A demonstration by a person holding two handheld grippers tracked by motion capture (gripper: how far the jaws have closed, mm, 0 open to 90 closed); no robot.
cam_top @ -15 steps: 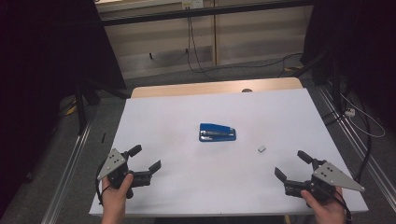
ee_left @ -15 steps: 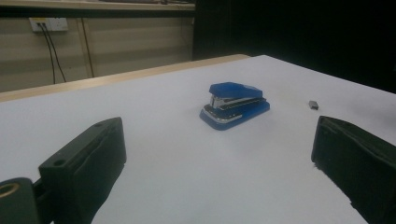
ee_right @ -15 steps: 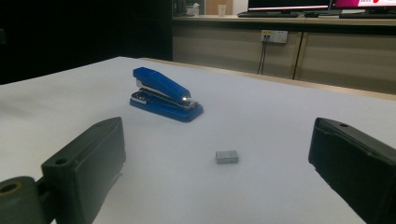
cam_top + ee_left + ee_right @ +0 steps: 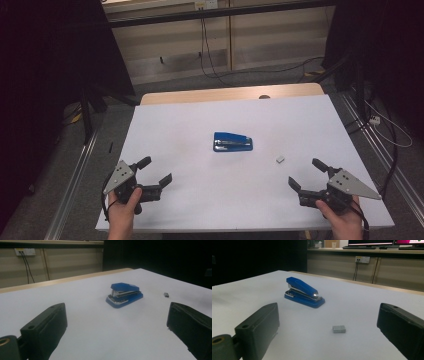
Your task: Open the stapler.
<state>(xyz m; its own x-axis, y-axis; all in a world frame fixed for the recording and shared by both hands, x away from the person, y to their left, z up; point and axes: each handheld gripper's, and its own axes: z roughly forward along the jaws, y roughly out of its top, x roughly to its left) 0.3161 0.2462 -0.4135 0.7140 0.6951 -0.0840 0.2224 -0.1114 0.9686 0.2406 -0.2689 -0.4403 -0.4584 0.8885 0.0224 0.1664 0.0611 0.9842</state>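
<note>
A blue stapler [image 4: 233, 142] lies near the middle of the white table [image 4: 200, 115]; it also shows as the stapler [image 4: 124, 294] ahead of my left jaws and the stapler [image 4: 304, 292] ahead of my right jaws. A small grey block of staples [image 4: 280, 159] lies to its right, seen close as the staple block [image 4: 339, 329] and far off as the staple block [image 4: 166, 294]. My left gripper [image 4: 154, 171] rests at the table's front left, open and empty. My right gripper [image 4: 306, 173] sits at the front right, open and empty.
A wooden strip [image 4: 230, 93] runs along the table's far edge. Cables [image 4: 210, 55] hang down the wall panels behind. Metal rails [image 4: 75, 170] flank the table on both sides. Broad bare tabletop lies between the grippers and the stapler.
</note>
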